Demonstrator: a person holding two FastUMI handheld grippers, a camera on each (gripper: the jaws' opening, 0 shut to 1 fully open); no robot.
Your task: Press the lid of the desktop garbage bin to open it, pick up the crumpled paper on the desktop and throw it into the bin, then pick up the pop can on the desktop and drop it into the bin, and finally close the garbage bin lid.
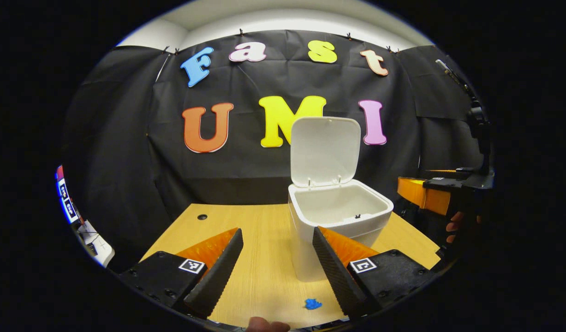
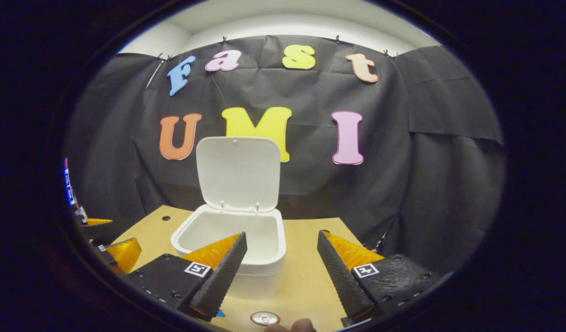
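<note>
- Both sets of fingers stand spread with nothing between them: left gripper [image 1: 277,267] and right gripper [image 2: 283,272] each hang above the desk [image 1: 259,272], on the near side of the bin.
- Bin [image 1: 340,216] sits on the desk, lid [image 1: 325,150] swung up and upright behind the opening. Judged from that, the press-to-open step is done.
- From the right gripper view I look straight into the bin [image 2: 232,240]; what I can see of the inside is bare white. Its floor is partly hidden by the rim, so I cannot say for certain nothing is in it.
- Crumpled paper [image 1: 313,303] lies on the desk just in front of the bin, near my left gripper's right finger. Not yet picked up.
- Pop can [image 2: 265,318] stands on the desk in front of the bin, its top showing below my right fingers. Also untouched.
- In the left gripper view, the other gripper [image 1: 425,193] hangs off to the bin's right, held by a hand [image 1: 455,226].
- Reckoning: one step of four done. Left to do: paper in, can in, lid down.
- Next move by my guess: lower onto the paper, which is small and low, so the fingers must come close to the desk.
</note>
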